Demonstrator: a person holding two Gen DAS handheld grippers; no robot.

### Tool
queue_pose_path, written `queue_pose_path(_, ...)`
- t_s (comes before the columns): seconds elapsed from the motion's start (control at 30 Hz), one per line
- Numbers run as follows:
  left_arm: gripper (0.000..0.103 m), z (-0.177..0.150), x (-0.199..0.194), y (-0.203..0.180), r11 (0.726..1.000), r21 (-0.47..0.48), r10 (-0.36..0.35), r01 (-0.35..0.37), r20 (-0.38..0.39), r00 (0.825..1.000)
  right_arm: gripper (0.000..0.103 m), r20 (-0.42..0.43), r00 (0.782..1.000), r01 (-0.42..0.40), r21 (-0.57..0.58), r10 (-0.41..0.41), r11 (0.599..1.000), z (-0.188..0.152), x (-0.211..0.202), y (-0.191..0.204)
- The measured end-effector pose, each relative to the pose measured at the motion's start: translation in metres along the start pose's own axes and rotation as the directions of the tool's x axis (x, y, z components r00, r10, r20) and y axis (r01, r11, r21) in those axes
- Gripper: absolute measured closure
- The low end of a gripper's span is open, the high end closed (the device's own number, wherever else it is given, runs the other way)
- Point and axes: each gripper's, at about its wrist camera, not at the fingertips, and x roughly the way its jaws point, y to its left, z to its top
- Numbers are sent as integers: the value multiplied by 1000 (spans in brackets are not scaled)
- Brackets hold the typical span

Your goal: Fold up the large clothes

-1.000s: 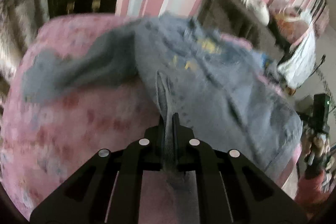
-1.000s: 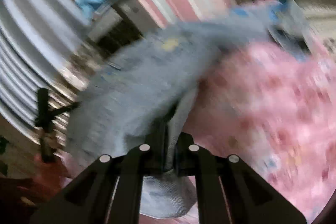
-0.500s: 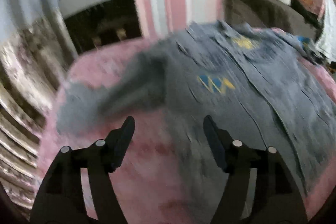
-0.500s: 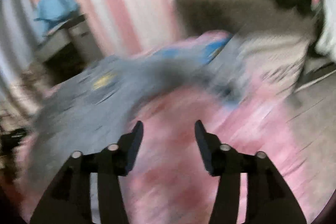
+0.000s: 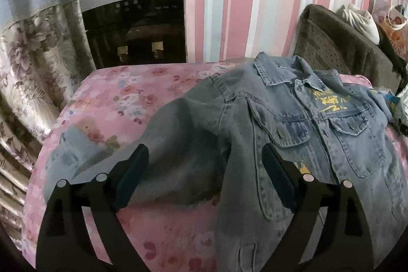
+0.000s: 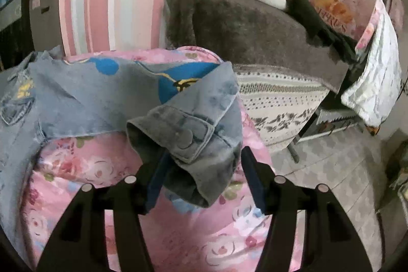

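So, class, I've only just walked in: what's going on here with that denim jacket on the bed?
A person with a claw in each hand is folding a denim jacket laid face up on a pink floral bedspread. The left claw hangs over one sleeve, its jaws opening, with nothing gripped. The right claw is open around the other sleeve's buttoned cuff, which lies bunched near the bed's edge. No fold is made yet.

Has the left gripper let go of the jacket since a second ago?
Yes. The left gripper was pinching the denim jacket; its jaws are now opening, hovering over the sleeve toward the water dispenser side.
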Motion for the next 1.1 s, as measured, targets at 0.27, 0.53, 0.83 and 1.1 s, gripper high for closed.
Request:
queue_pose_path(0.27,11,8,9,-6,999,29,-15,15,1,1000,30,-40,999,18,-130,-24,991,-5,-13,14)
queue_pose_path(0.53,10,13,18,-8,1000,12,-21,21,-24,1000,85,-7,999,-38,-10,37,999,26,5,-4)
queue_pose_path(0.83,10,30,20,-10,999,21,-43,44,-8,999,94,162,873,-482,434,461,761,51,-13,-41)
queue_pose_path(1.1,10,30,57,-19,997,30,-65,68,-89,994,94,228,632,-747,432,740,505,100,-29,61)
